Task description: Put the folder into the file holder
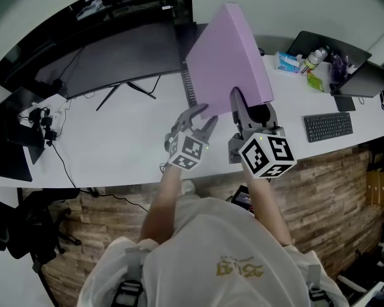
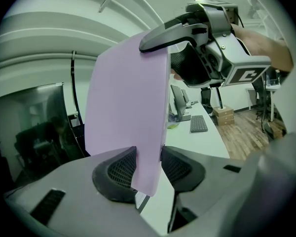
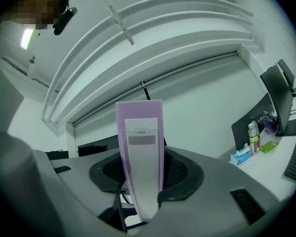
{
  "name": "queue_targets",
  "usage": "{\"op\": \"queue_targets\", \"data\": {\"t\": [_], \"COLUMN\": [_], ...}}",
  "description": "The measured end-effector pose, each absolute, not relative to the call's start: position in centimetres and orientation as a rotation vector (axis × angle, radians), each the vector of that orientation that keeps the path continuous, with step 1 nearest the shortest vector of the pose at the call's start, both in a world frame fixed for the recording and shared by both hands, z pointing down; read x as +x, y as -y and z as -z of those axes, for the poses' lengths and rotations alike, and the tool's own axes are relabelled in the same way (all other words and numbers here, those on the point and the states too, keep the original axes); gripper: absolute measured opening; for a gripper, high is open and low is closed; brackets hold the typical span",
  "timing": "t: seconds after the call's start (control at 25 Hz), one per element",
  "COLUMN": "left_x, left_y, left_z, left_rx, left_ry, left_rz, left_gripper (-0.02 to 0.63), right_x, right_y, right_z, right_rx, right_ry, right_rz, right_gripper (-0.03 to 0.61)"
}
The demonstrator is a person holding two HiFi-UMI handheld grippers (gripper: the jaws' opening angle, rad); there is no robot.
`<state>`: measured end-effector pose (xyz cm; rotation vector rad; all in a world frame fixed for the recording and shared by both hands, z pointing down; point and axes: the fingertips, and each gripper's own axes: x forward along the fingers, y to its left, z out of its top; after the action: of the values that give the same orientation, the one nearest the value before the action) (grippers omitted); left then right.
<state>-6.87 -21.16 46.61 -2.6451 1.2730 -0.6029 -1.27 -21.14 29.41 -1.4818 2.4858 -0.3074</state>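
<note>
A purple folder (image 1: 229, 59) is held up in the air above the white desk (image 1: 115, 149), tilted, with both grippers at its lower edge. My left gripper (image 1: 202, 115) is shut on the folder's lower left corner; in the left gripper view the purple cover (image 2: 128, 112) stands pinched between the two pads. My right gripper (image 1: 248, 107) is shut on the spine side; the right gripper view shows the spine with its white label (image 3: 142, 152) clamped between the jaws. A dark ribbed thing (image 1: 188, 85) just behind the folder may be the file holder; the folder hides most of it.
A wide curved monitor (image 1: 115, 56) stands at the back left, with cables and small devices (image 1: 41, 123) on the desk's left end. At the right are a keyboard (image 1: 328, 126), a tissue box (image 1: 287, 62), a bottle (image 1: 312, 59) and a laptop (image 1: 326, 47).
</note>
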Motion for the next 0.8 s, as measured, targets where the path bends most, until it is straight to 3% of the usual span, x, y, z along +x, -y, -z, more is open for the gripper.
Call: {"op": "queue_targets", "data": {"t": [0.8], "left_x": [-10.4], "left_y": [25.2], "left_z": [-47.0], "left_rx": [-2.696], "left_ry": [-1.201], "left_rz": [0.540], "left_gripper": [0.175], "right_x": [-5.4], "right_y": [24.6], "right_z": [-29.7], "right_rx": [-1.576], "right_ry": [-2.466], "right_rz": [0.261], "right_gripper": [0.183]}}
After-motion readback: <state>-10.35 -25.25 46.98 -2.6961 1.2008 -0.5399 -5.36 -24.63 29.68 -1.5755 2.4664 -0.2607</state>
